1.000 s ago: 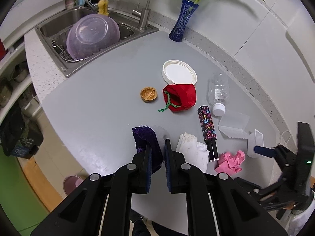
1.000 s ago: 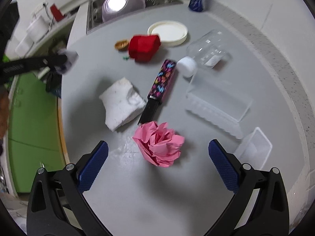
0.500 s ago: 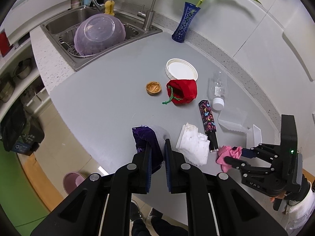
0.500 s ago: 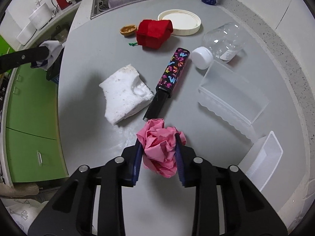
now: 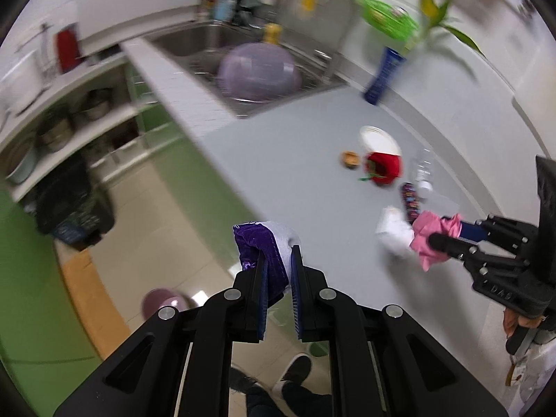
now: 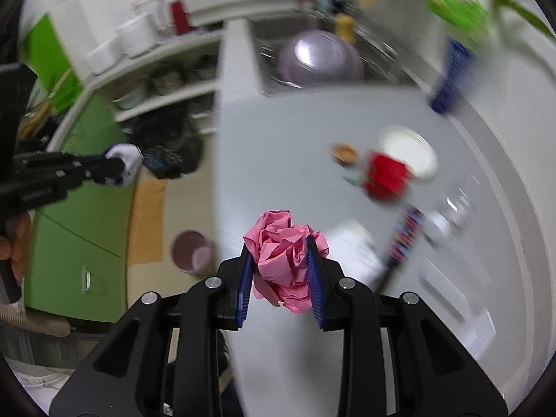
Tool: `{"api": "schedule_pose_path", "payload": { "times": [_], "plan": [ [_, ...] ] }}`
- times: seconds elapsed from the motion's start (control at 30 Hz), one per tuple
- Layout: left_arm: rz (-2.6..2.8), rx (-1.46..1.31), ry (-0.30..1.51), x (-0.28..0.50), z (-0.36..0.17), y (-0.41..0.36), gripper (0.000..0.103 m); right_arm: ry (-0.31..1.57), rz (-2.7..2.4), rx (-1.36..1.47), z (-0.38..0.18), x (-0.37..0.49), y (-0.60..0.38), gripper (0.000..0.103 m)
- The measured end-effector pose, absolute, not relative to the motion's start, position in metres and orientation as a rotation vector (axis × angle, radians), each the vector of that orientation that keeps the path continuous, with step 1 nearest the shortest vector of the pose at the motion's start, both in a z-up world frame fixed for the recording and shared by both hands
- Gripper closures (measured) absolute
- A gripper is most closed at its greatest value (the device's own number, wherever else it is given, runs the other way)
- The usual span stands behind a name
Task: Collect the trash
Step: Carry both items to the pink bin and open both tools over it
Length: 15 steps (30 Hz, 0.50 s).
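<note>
**Reader:** Left wrist view first, please. What is in the claw?

**Describer:** The left gripper (image 5: 278,271) is clenched on a purple and white wrapper (image 5: 264,243), pinched between its blue pads. It hangs off the grey counter's (image 5: 295,146) edge, over a tiled floor. A small pink bin (image 5: 163,304) stands on the floor below, to the left, and a black bag (image 5: 74,208) sits further off by the shelves. Shoes of a person show at the bottom edge.

**Reader:** And the other claw?

**Describer:** The right gripper (image 6: 279,274) is grasping a crumpled pink paper ball (image 6: 283,260), squeezed between both pads and lifted clear of the counter. In the left wrist view it enters from the right, with the same pink paper at its tip.

**Reader:** What lies on the counter?

**Describer:** Blurred, but readable: a white foam piece (image 6: 358,246) just right of the pink ball, a patterned black stick (image 6: 403,236) beside it, a red pouch (image 6: 387,177), a white lid (image 6: 410,149) behind the pouch, a small brown dish (image 6: 344,153) and a clear bottle (image 6: 451,212). A blue vase (image 6: 450,76) stands by the wall, and a purple bowl (image 6: 319,57) sits in the sink.
</note>
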<state>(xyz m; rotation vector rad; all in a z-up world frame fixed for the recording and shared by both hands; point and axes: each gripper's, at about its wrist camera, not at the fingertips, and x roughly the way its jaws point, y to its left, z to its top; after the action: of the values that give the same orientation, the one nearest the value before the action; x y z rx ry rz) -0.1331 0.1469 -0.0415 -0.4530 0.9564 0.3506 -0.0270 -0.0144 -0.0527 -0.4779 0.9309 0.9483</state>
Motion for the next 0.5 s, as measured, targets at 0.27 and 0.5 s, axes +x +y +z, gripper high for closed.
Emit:
{"api": "schedule_pose_path", "payload": {
  "times": [0.27, 0.5],
  "plan": [
    [0.524, -0.526, 0.944, -0.230, -0.053, 0.212, 0.092, 0.870, 1.150, -0.526, -0.053, -0.097, 0.098, 0.075],
    [0.642, -0.660, 0.952, -0.280, -0.113, 0.263, 0.092, 0.904, 1.300, -0.616, -0.096, -0.145, 0.181, 0.075]
  ]
}}
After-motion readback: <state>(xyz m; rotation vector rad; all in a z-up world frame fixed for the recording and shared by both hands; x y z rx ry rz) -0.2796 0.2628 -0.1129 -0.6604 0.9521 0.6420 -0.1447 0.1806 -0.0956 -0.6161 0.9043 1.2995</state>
